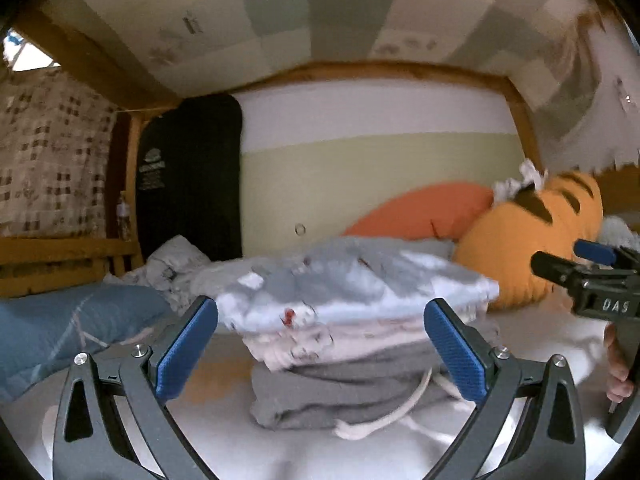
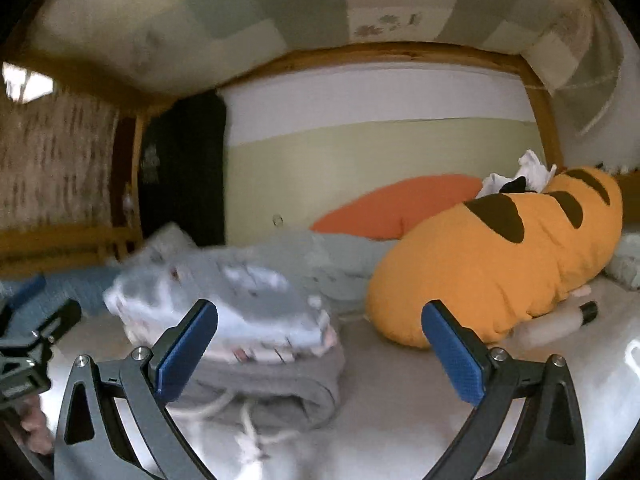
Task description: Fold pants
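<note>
pants stack (image 1: 344,360) on bed (image 1: 280,452) | plush (image 1: 520,240) right | pillow (image 1: 60,320) left

Perhaps three folded garments (image 1: 344,340), two grippers (image 1: 320,344)

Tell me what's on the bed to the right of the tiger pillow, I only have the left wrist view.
Observer: A pale bottle with a dark cap lies on the sheet against the tiger pillow.
Operator: Are the right tongs holding anything?
Observer: No, the right tongs are open and empty, over the bed beside the stack of clothes.
Operator: How far does the pillow run?
Observer: It is long, stretching back to the right with three dark stripes.
</note>
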